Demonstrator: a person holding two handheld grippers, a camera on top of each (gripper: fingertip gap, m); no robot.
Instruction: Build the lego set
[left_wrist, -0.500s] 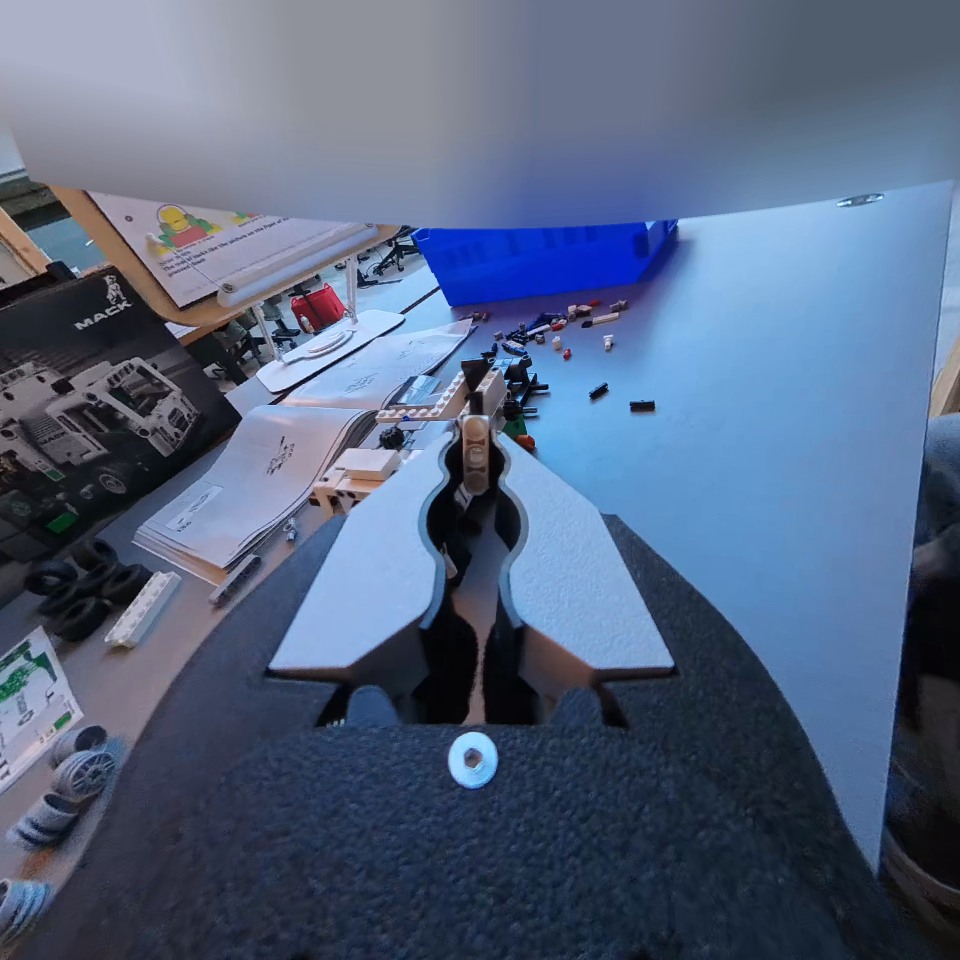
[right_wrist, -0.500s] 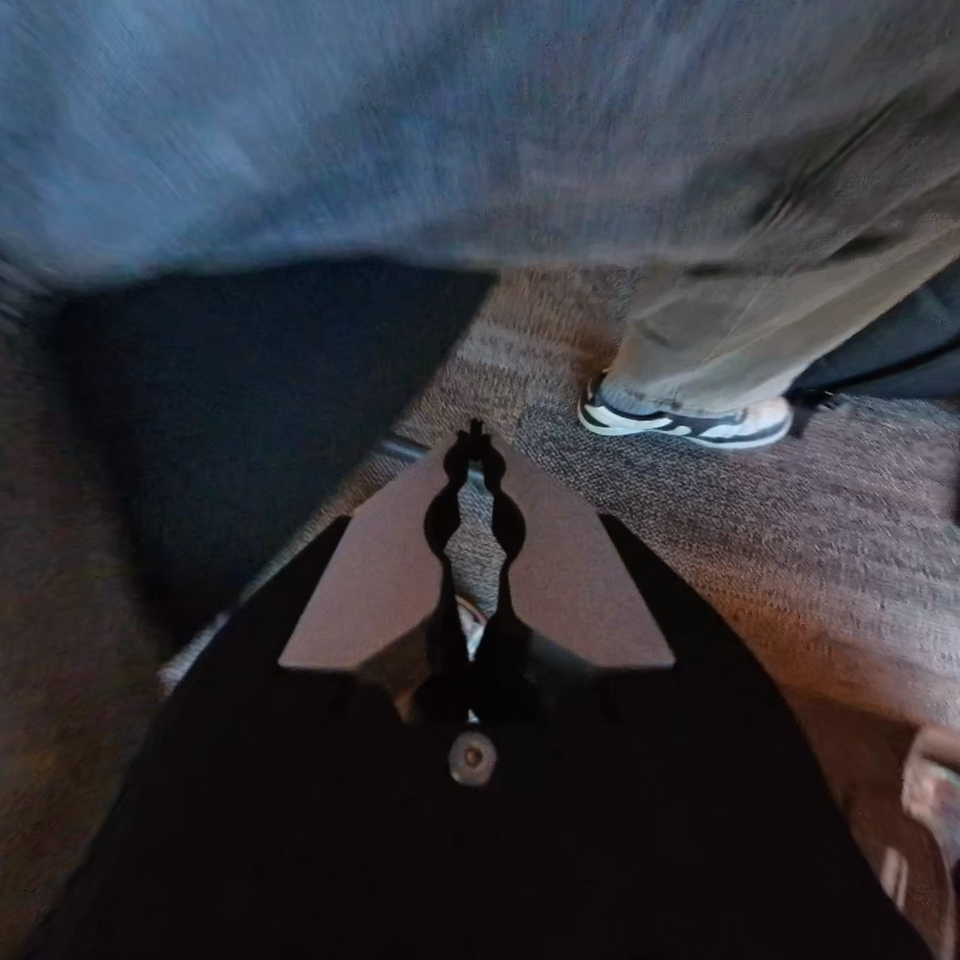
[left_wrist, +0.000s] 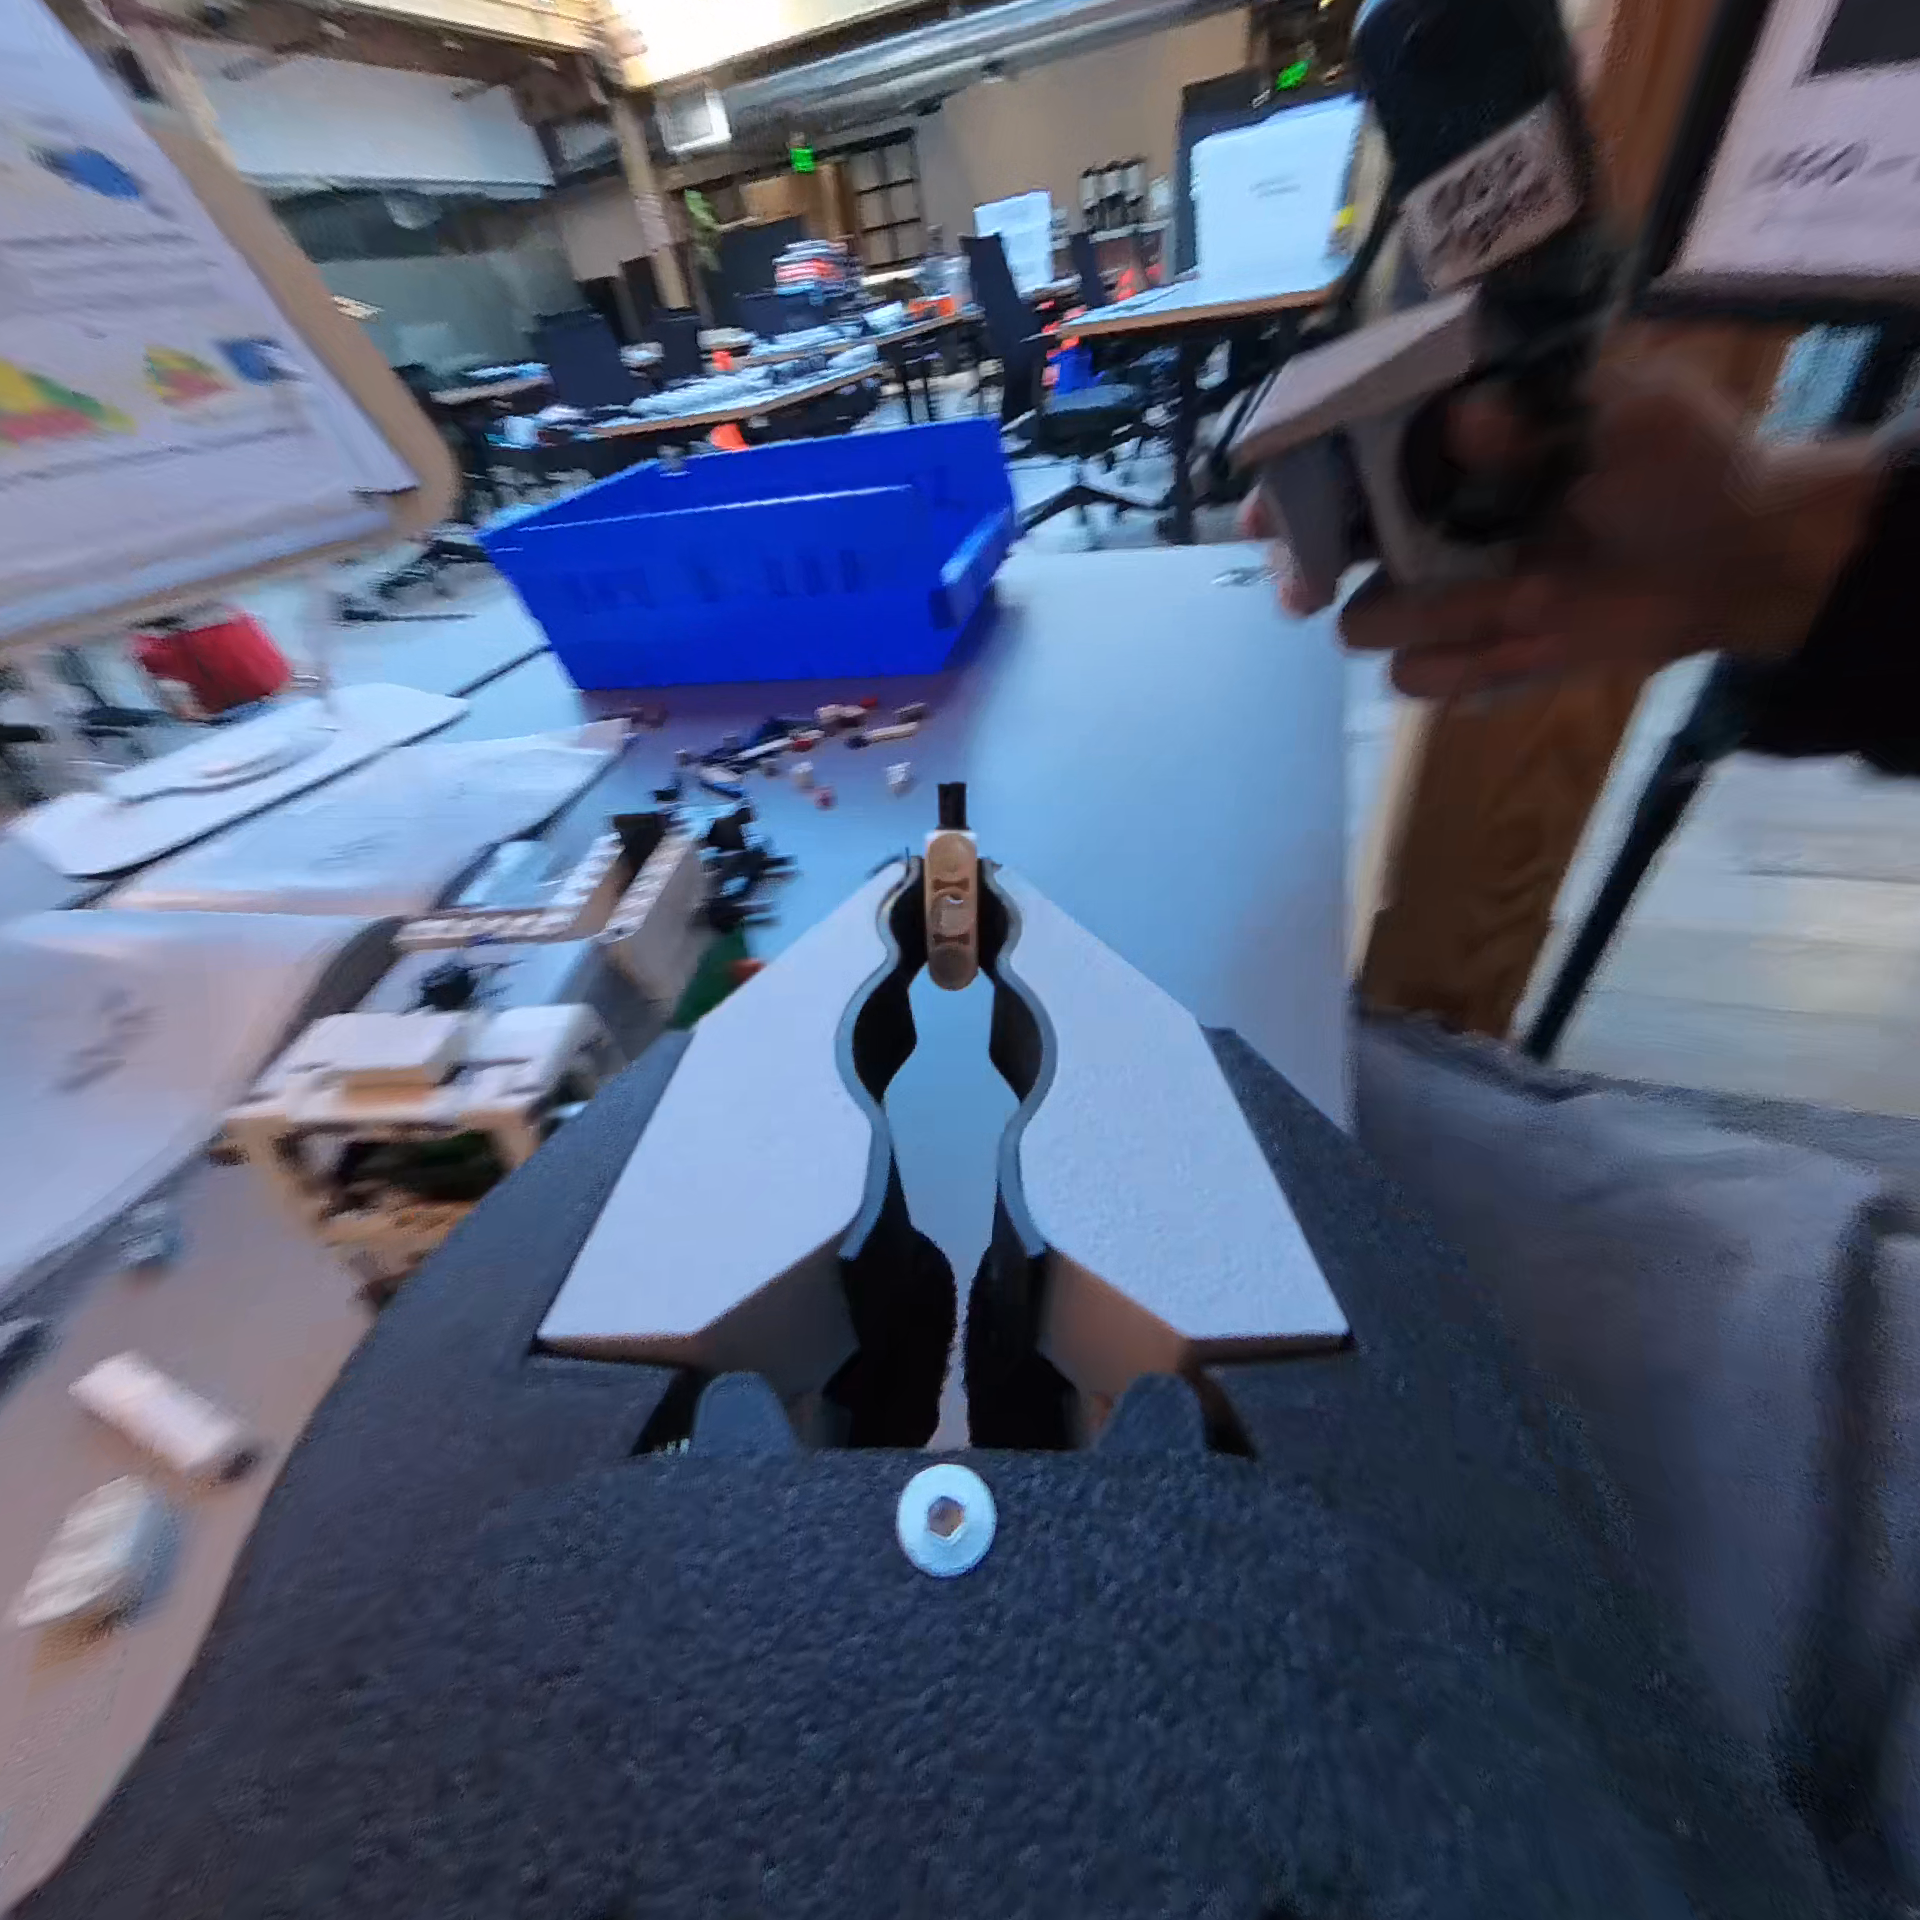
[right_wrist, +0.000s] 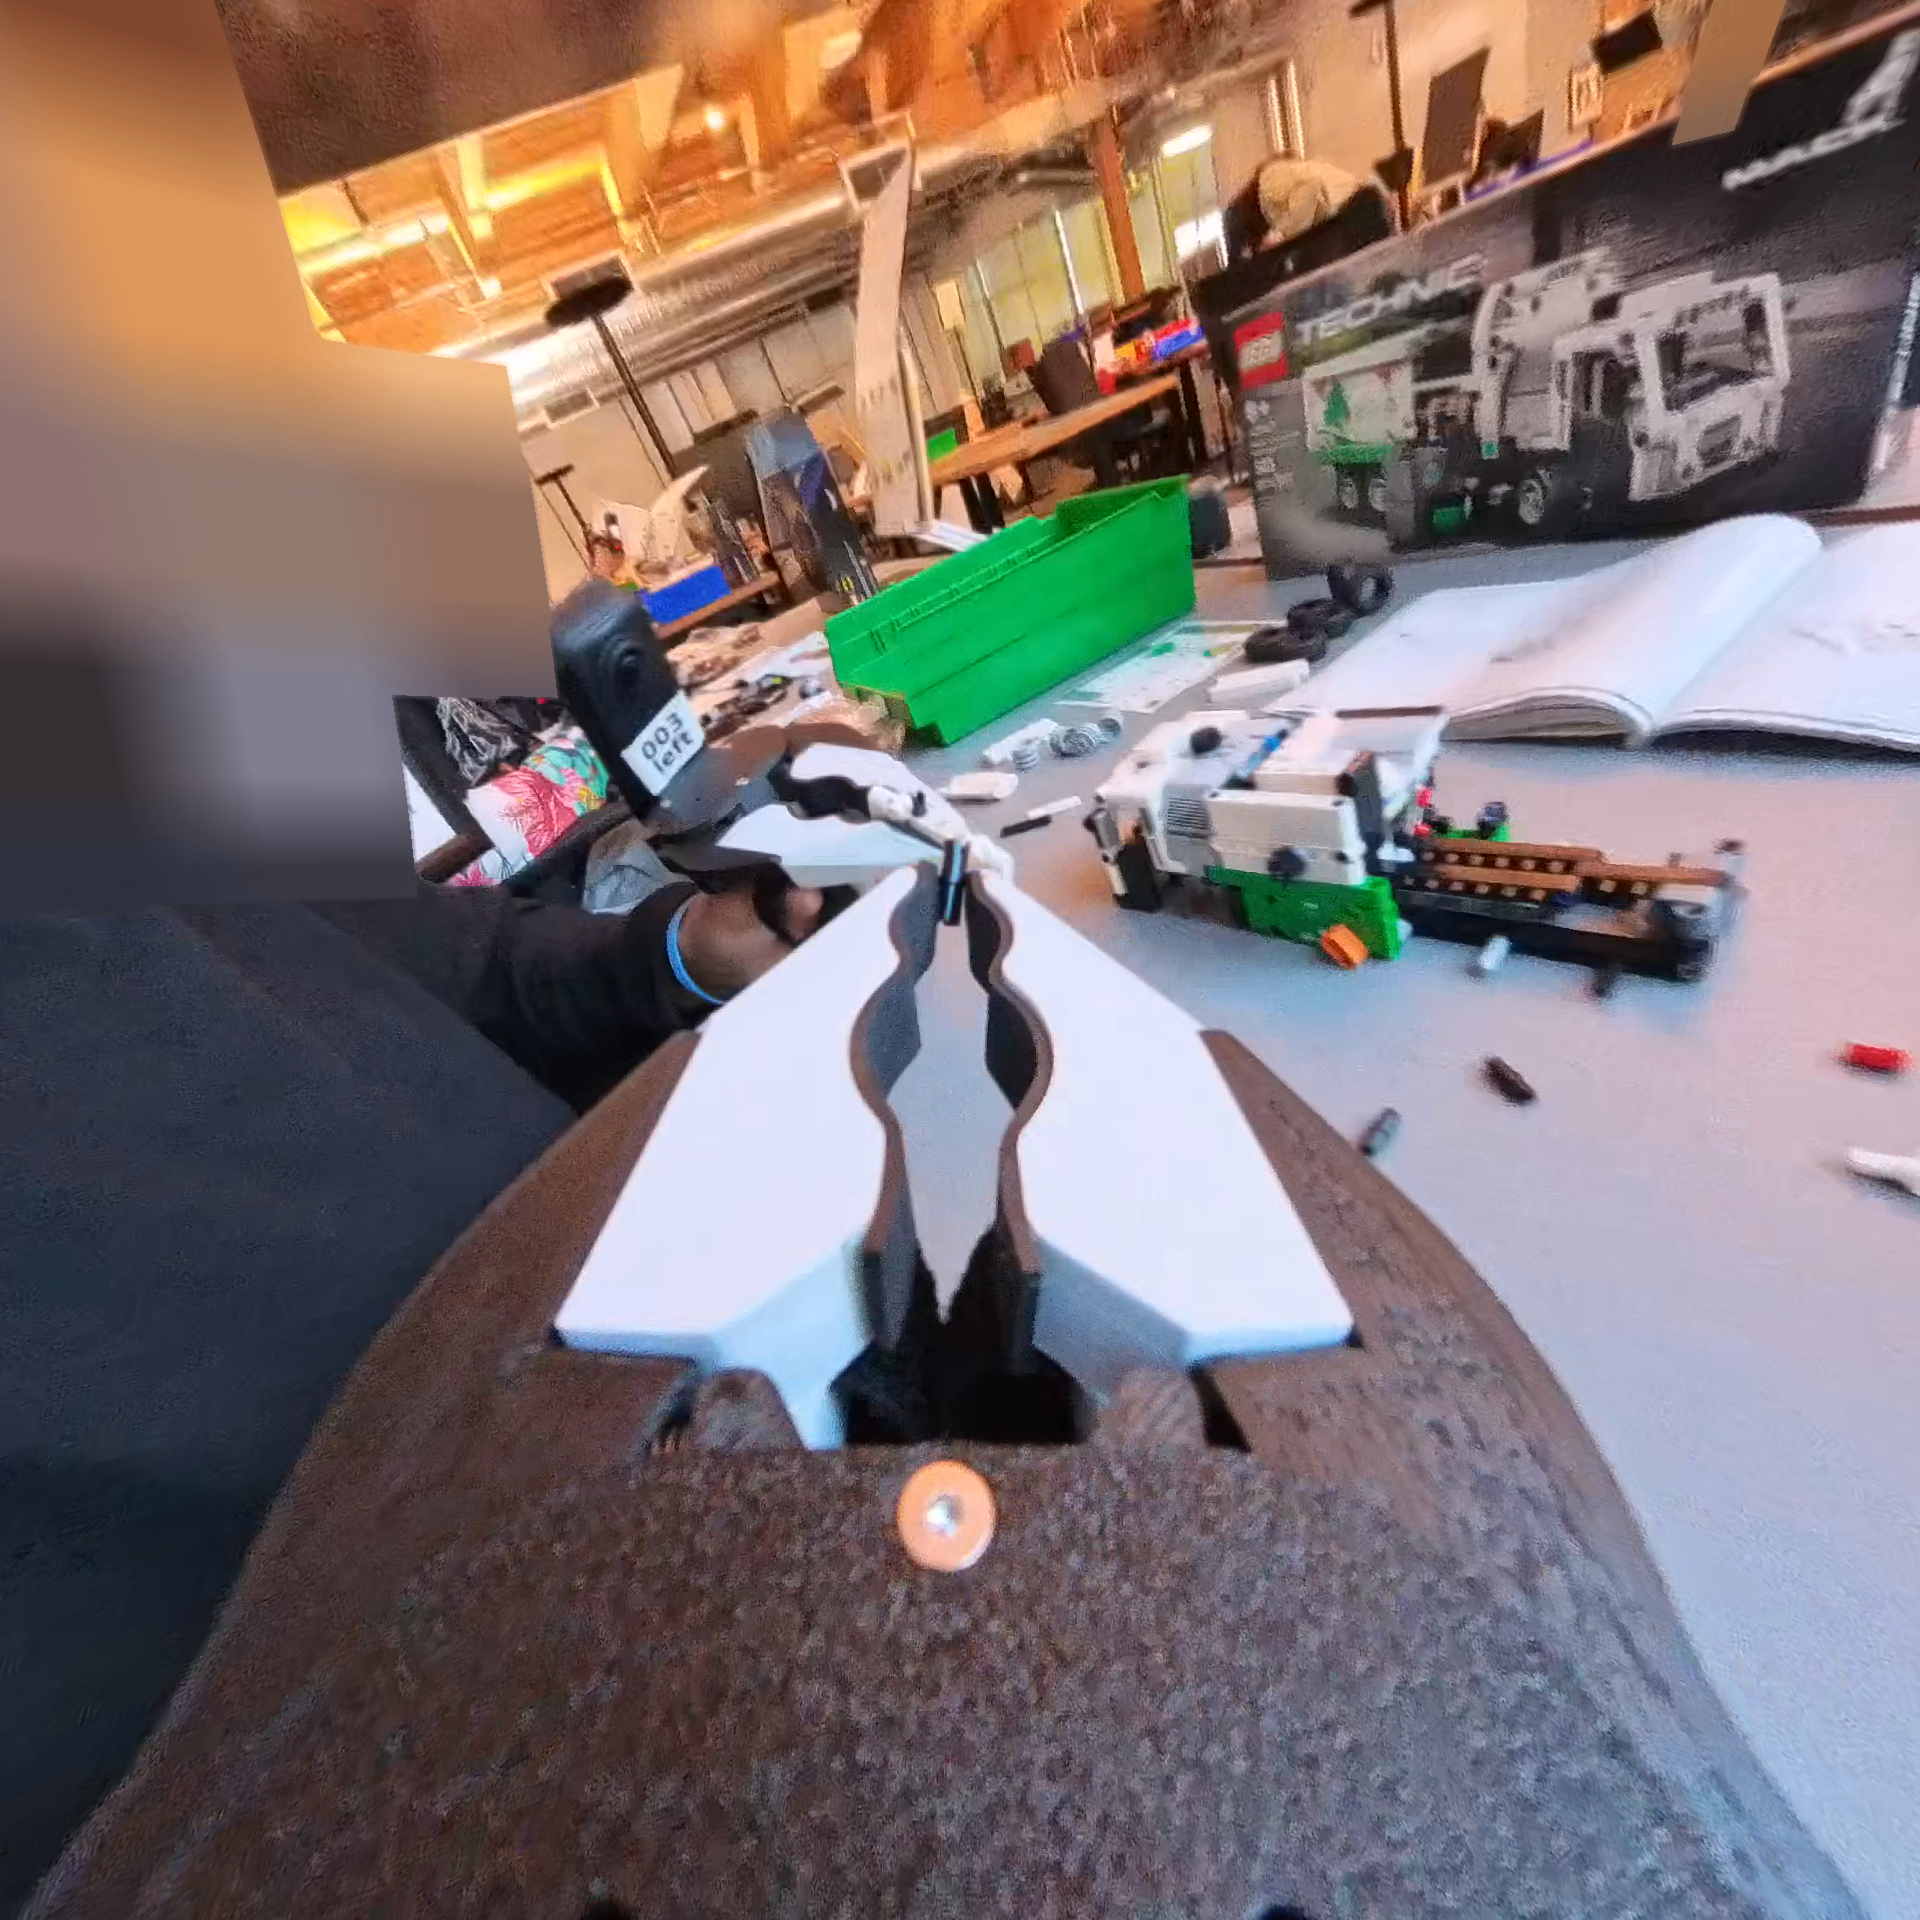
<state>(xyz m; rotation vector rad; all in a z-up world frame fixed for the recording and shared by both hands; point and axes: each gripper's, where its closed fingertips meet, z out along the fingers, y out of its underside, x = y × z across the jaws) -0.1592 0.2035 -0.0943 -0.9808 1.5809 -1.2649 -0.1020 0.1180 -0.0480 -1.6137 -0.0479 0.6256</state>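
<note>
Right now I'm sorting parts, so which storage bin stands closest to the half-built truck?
The green bin, just behind the half-built truck beside the loose tyres; the blue bin sits beyond the scattered pins.

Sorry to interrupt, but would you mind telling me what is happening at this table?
A person is building a Lego truck. The left hand-held gripper pinches a small tan piece; the right hand-held gripper pinches a small black pin. The half-built truck sits on the table beside an open instruction booklet.

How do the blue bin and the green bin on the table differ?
The blue bin appears only in the left wrist view, with small loose pieces scattered before it. The green bin appears only in the right wrist view, near the half-built truck and the set's box. Both are open plastic bins resting on the grey table.
</note>
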